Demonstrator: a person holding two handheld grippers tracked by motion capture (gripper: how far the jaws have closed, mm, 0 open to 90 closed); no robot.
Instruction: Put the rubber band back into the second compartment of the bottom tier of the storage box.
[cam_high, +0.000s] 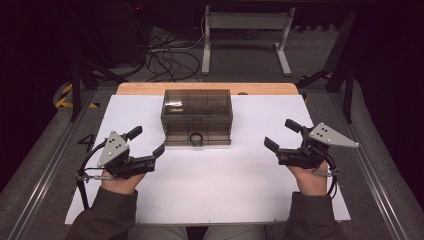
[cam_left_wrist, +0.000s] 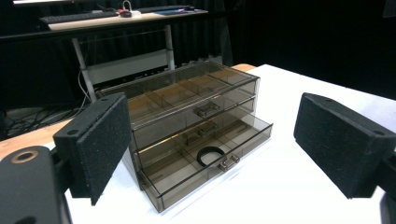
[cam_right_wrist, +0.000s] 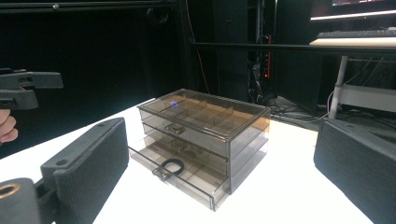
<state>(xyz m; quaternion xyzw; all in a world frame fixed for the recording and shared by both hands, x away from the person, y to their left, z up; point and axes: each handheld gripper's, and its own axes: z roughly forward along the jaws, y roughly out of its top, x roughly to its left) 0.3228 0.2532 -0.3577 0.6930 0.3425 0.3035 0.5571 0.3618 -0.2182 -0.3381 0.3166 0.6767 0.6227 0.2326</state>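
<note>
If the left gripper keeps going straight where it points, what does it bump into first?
Probably the drawer box, most likely its pulled-out bottom drawer. The left gripper is open, with bare table between; depth is hard to judge.

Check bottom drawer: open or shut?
Open: the bottom drawer juts out past the two above, with a black ring lying inside.

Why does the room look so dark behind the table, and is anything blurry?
High view: light falls on the white table, surroundings stay dim. Left gripper view: the drawer box is sharp, the near pads soft. Right gripper view: a small glint on the box lid, background nearly black.
</note>
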